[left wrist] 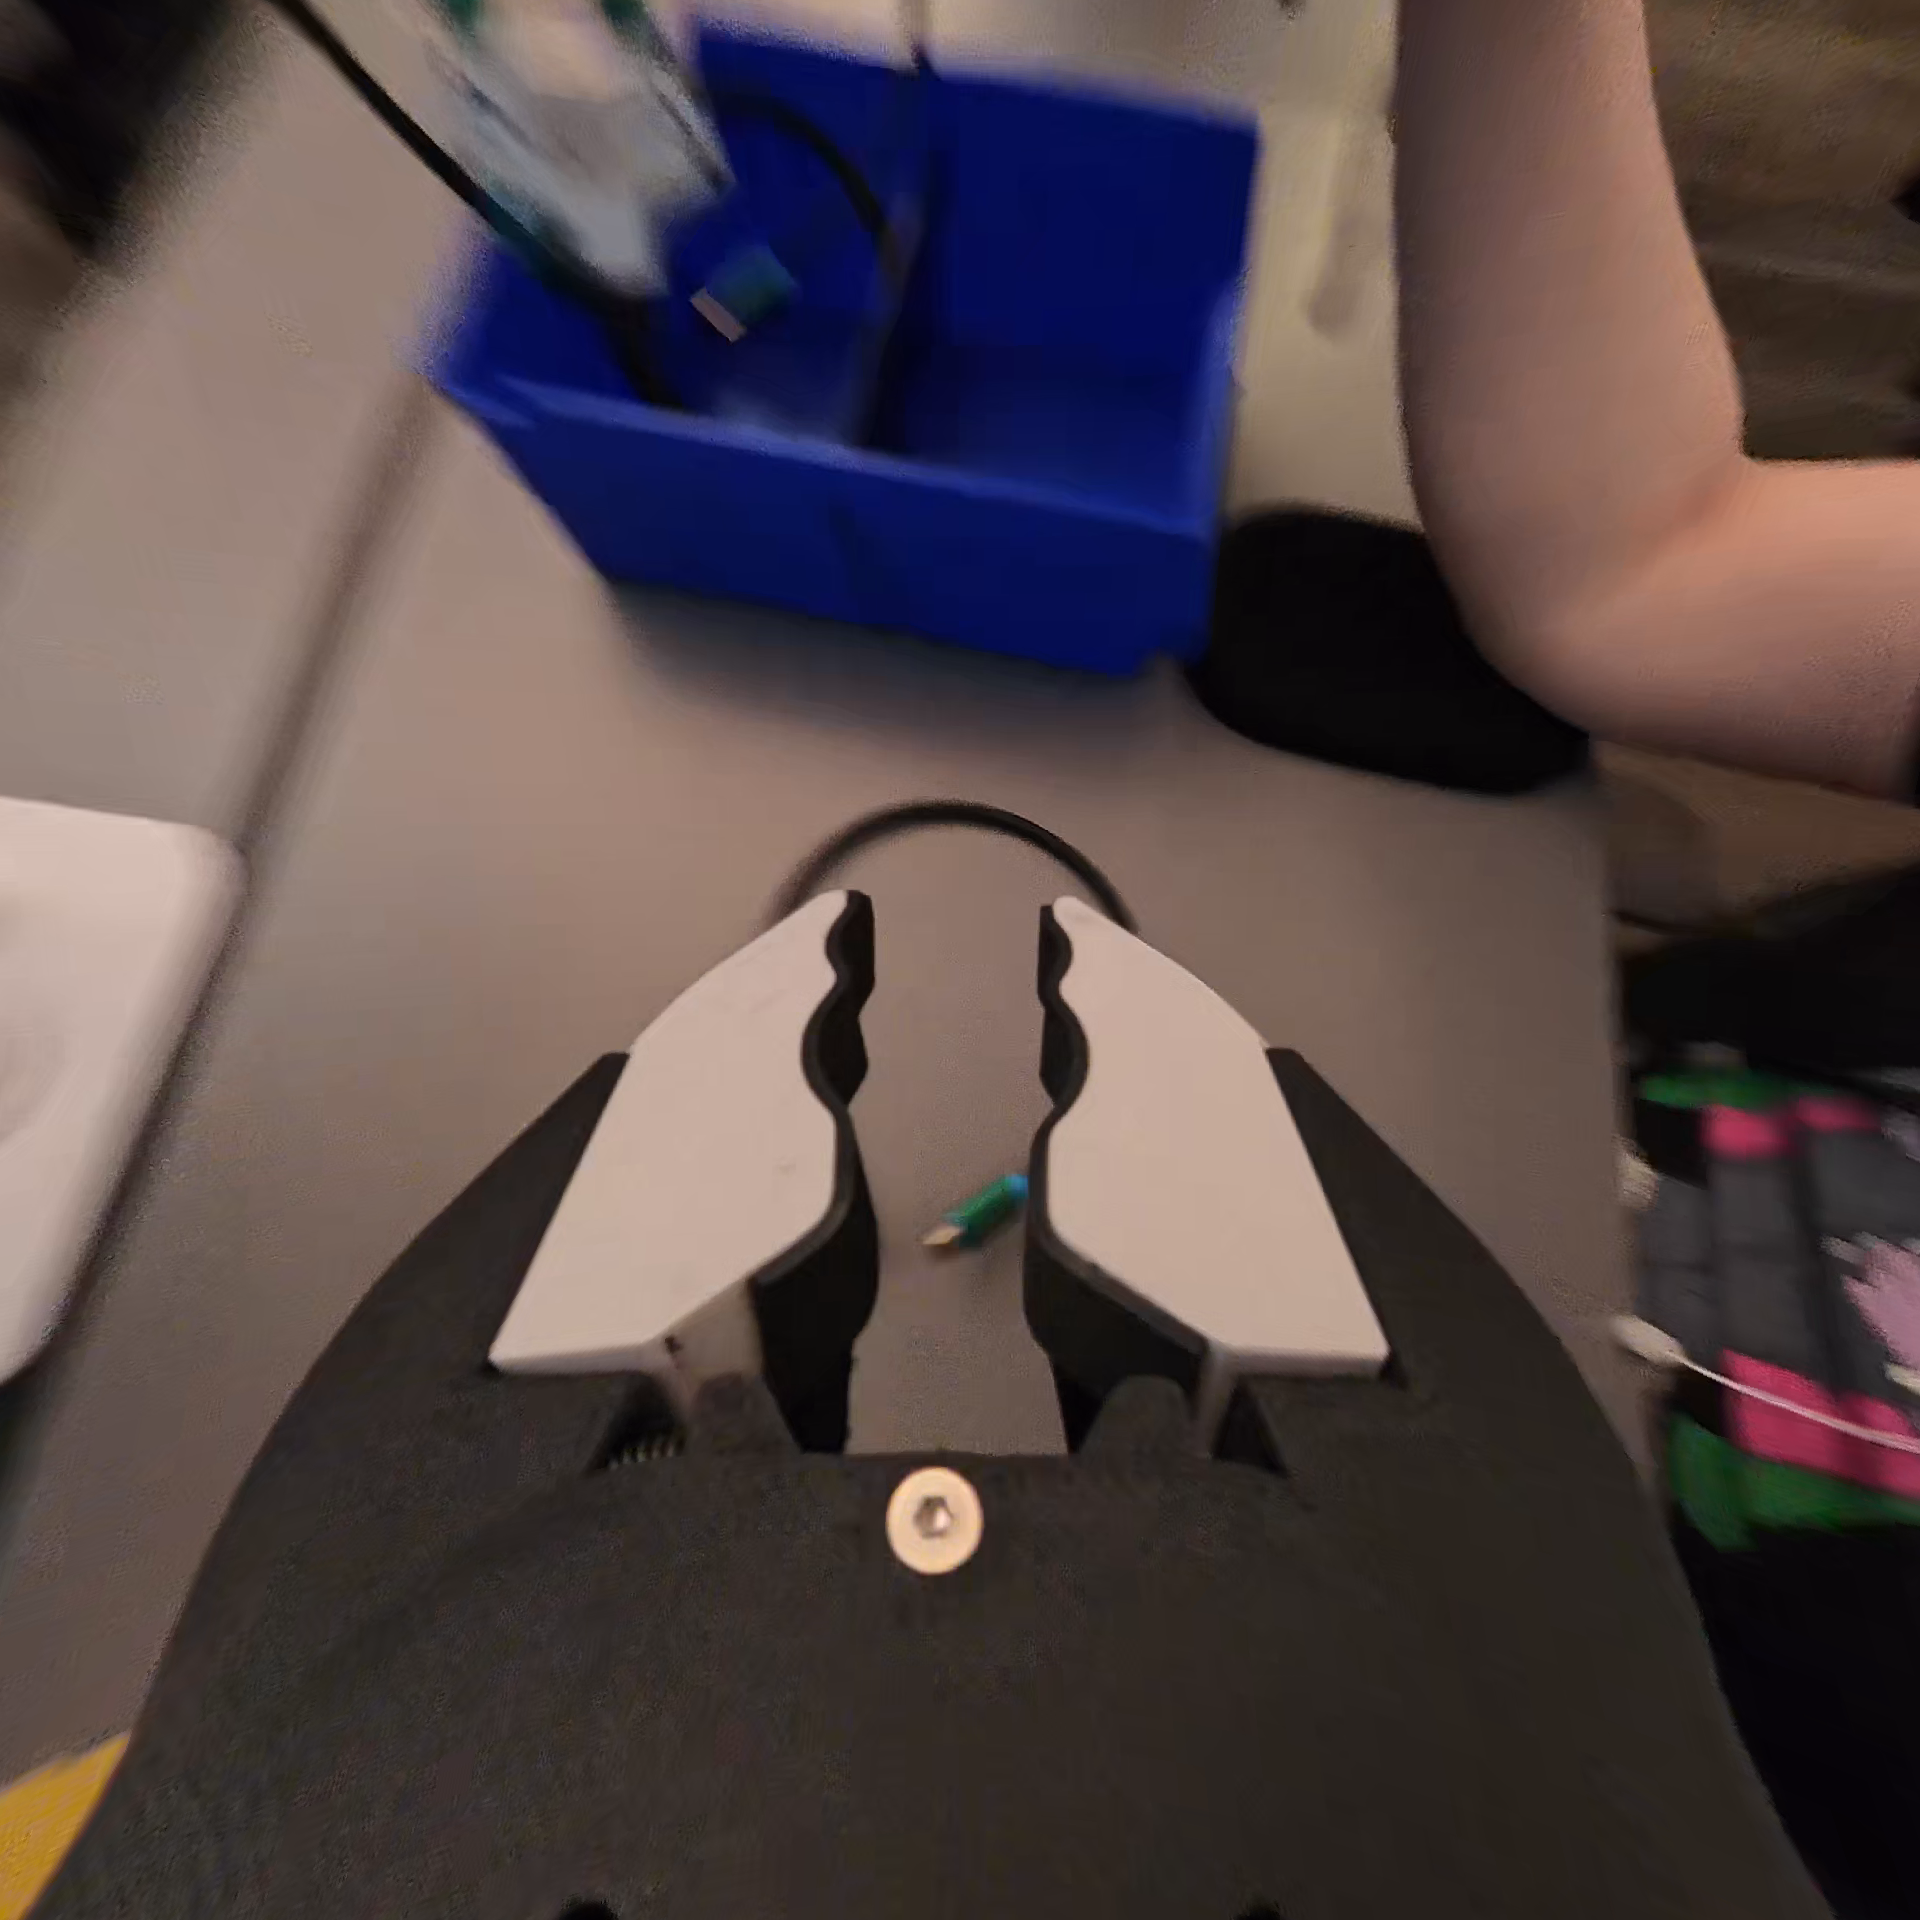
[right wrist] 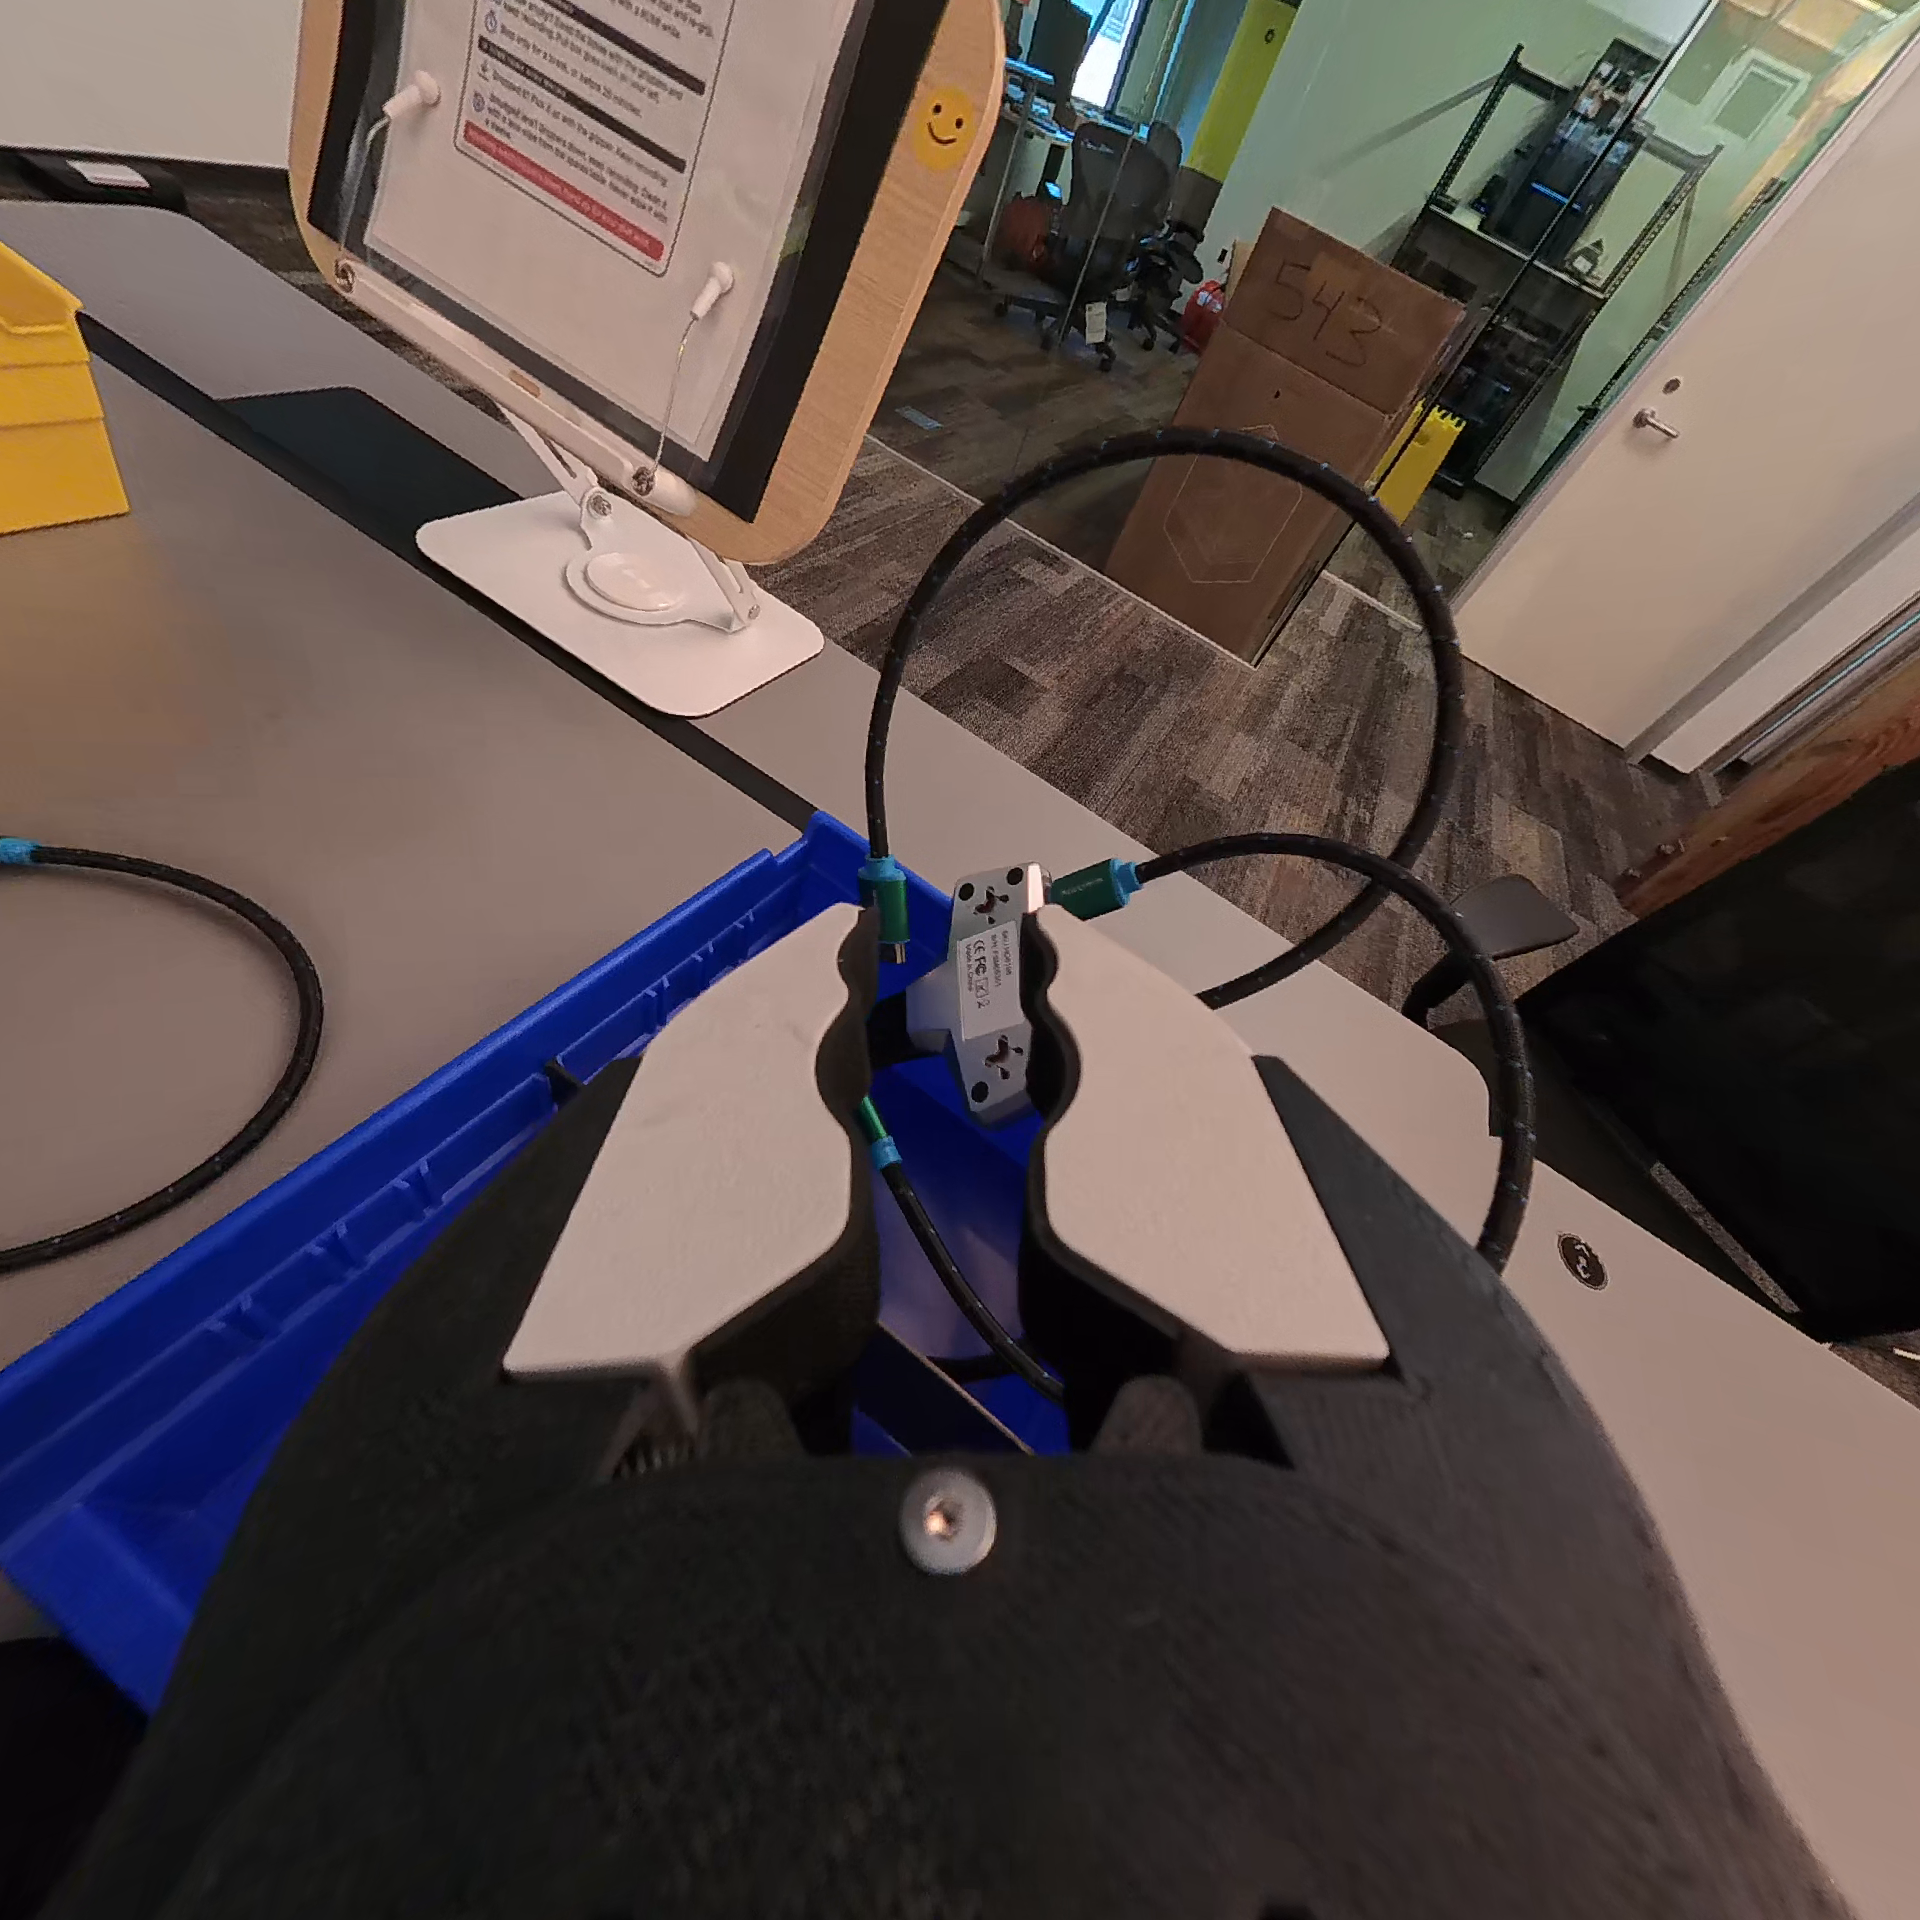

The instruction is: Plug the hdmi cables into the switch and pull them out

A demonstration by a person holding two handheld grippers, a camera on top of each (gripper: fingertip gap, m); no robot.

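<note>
Left wrist view: the left claw (left wrist: pixel 956 914) is spread and empty above the grey tabletop (left wrist: pixel 468 831). A green HDMI plug (left wrist: pixel 982 1210) lies loose on the tabletop between its fingers, with a black cable loop (left wrist: pixel 940 816) past the tips. The blue bin (left wrist: pixel 862 520) sits at upper centre, blurred; a person's arm (left wrist: pixel 1621 416) fills the upper right.

Right wrist view: the right claw (right wrist: pixel 951 920) pinches the silver switch (right wrist: pixel 987 997) above the bin. At centre frame, one green-ended cable (right wrist: pixel 1091 885) is plugged into its upper end, while another plug (right wrist: pixel 885 914) hangs free just left of the switch. A stand with a printed sheet (right wrist: pixel 623 208) is upper left.
</note>
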